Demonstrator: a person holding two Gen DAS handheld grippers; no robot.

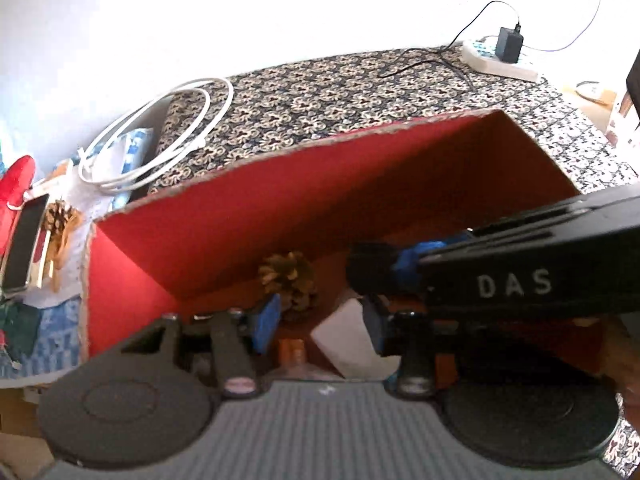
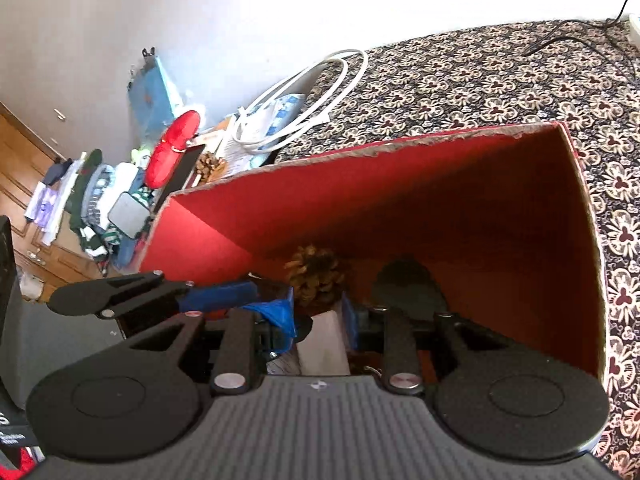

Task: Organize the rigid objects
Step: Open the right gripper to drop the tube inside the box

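Observation:
An open red cardboard box stands on a patterned cloth. A pine cone lies against its far wall, with a dark rounded shape beside it. Both grippers reach down into the box. My right gripper is shut on a white block, with its blue pads on both sides. My left gripper stands open around the same block, which touches only its right pad, leaving a gap on the left. One of its fingers comes in from the left in the right wrist view. A small orange thing lies below.
Left of the box lie a coiled white cable, a second pine cone, a phone, a red oblong thing and a heap of clutter. A power strip with a black adapter sits on the cloth at the far right.

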